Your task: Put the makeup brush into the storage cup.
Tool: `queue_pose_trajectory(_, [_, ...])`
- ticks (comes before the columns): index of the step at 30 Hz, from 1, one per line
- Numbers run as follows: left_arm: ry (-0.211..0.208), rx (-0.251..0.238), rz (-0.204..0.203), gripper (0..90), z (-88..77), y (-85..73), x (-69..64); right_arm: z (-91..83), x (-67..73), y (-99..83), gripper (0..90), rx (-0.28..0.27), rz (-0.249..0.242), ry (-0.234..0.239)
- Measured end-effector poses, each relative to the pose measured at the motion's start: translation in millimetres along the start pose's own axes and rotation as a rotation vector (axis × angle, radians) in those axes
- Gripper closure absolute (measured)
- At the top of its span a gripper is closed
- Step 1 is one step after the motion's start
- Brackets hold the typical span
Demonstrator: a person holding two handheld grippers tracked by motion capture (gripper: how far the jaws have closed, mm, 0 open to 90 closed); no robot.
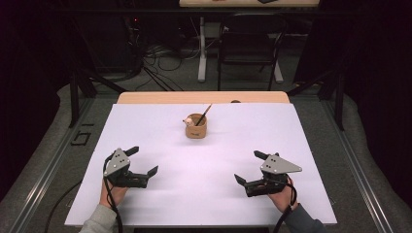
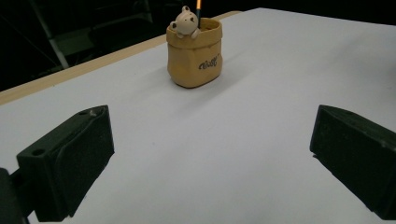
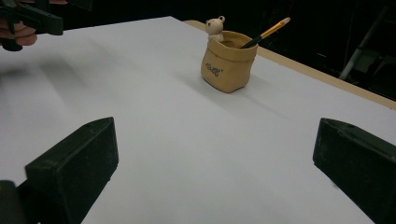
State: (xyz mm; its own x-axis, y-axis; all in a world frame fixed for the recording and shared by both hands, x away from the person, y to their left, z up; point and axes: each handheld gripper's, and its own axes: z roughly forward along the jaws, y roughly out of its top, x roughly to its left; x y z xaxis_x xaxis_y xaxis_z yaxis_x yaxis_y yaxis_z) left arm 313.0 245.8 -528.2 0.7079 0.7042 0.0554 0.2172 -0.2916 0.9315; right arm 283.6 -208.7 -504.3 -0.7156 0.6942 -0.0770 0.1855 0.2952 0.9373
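While both hands rest near the front of the white bench [image 1: 160, 194], nothing has been picked up yet. The left gripper [image 1: 144, 162] and the right gripper [image 1: 248, 167] both have their jaws spread wide and hold nothing. A little tan pot [image 1: 196, 127] with a tiny bear [image 2: 184, 22] on its rim stands far off, near the back middle, and a brush [image 3: 266, 33] leans inside it. It looks like the very start. Next, one gripper probably needs to reach forward to the pot and close softly on the brush.
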Motion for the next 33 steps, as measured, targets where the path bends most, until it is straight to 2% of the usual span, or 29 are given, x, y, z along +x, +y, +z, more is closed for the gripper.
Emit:
queue_pose_trajectory(2, [-0.010,0.001,0.010,0.0,-1.8,-2.1,-1.3,-2.7,0.7,-0.3,0.0,0.007,-0.003,-0.008])
queue_pose_trajectory(5, [-0.019,0.033,0.025,0.0,-3.7,-6.6,-3.7,-6.2,1.8,-2.7,0.0,0.005,0.002,-0.011])
queue_pose_trajectory(8, [-0.026,0.047,0.022,0.0,-6.8,-9.9,-5.5,-9.8,2.4,-6.0,0.0,0.011,-0.003,-0.018])
queue_pose_trajectory(15, [-0.025,0.010,0.012,0.0,-13.3,-12.6,-7.9,-18.9,2.3,-11.3,0.0,0.020,0.001,-0.039])
queue_pose_trajectory(16, [-0.020,0.013,0.023,0.0,-15.1,-13.7,-9.7,-22.1,2.8,-13.4,0.0,0.024,0.000,-0.046])
queue_pose_trajectory(23, [-0.036,0.017,0.020,0.0,-18.3,-18.2,-14.9,-31.3,5.9,-19.5,0.0,0.056,-0.011,-0.062])
queue_pose_trajectory(25, [-0.035,0.026,0.031,0.0,-18.5,-18.7,-15.5,-32.2,6.1,-20.4,0.0,0.055,-0.013,-0.063])
queue_pose_trajectory(33, [-0.036,0.043,0.051,0.0,-16.4,-20.4,-17.6,-40.1,7.2,-26.0,0.0,0.072,0.003,-0.065])
